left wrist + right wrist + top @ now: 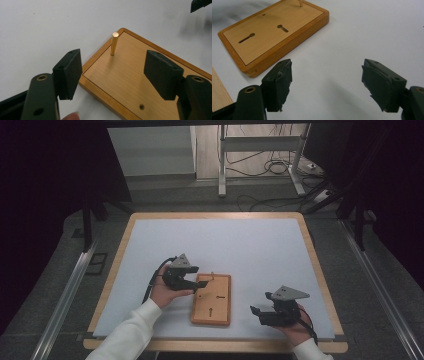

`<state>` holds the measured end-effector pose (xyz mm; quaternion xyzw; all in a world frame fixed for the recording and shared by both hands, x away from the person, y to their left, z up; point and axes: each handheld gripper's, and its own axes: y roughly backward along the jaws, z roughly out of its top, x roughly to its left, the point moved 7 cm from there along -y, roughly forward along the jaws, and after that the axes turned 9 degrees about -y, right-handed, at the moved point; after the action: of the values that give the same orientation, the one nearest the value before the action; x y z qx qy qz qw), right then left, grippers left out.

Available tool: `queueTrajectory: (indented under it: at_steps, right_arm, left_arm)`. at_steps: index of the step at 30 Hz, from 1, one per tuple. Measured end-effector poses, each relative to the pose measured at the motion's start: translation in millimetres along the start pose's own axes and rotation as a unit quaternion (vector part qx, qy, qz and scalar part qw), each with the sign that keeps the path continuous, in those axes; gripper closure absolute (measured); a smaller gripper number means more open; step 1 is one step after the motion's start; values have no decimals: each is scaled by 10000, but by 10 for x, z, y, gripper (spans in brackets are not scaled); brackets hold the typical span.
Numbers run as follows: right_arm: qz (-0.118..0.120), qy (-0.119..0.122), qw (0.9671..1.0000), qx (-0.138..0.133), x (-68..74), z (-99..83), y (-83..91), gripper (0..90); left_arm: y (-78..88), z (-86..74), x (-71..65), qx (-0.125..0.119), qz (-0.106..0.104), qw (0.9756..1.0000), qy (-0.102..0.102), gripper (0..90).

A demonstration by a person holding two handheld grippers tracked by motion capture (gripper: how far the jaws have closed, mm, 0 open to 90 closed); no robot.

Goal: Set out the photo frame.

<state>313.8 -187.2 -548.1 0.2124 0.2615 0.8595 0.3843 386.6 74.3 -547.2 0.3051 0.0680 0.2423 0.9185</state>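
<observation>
Jaws on both tools stand spread, with nothing pinched between them. From the left gripper view, the left gripper (112, 75) hangs over the near corner of a wooden board (130, 75), its two black pads wide apart and the board's surface showing between them; beyond the pads a small brass peg (114, 43) stands upright in the board near its far corner. From above, that left gripper (189, 282) sits just at the left edge of the wooden board (212, 300), which lies flat on the white desk (225, 245) a little toward the person's side, between the two hands. The board has two keyhole-shaped slots (247, 38) cut into its top, plain in the right gripper view. The right gripper (260, 312) rests well apart from the board, off to its right near the front edge of the desk, and its pads (279, 82) look down on bare white surface, the board lying off to one side of them.
</observation>
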Motion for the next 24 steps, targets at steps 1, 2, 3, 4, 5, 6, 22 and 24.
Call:
queueTrajectory:
  at_steps: [1, 2, 3, 4, 5, 6, 22, 24]
  right_arm:
    - [-6, 12, 10000, 3, 1, -1, -3, 246]
    - [-25, 23, 10000, -3, -1, 0, -4, 246]
    - [-60, 35, 10000, -25, -6, 4, -4, 247]
    - [-77, 37, 10000, -41, -11, 8, -3, 247]
    - [-77, 24, 10000, -55, -15, 11, -1, 247]
    - [-83, 12, 9999, -70, -20, 15, 1, 247]
    - [-82, 29, 10000, -10, -28, -4, -21, 247]
    - [-84, 36, 10000, 13, -29, -9, -22, 247]
  left_arm:
    - [-19, 3, 0, 19, -15, 10000, -7, 307]
    - [-38, 6, -2, 28, -20, 10000, -6, 309]
    - [-54, 7, -3, 48, -24, 10000, -12, 311]
    - [-69, 10, -5, 53, -43, 10000, -13, 312]
    - [-84, 14, -6, 50, -50, 10000, -8, 313]
    - [-97, 18, -4, 53, -53, 10000, -16, 315]
    - [-317, 94, 5, 121, -130, 9997, -148, 405]
    - [-344, 100, 2, 109, -132, 9998, -138, 429]
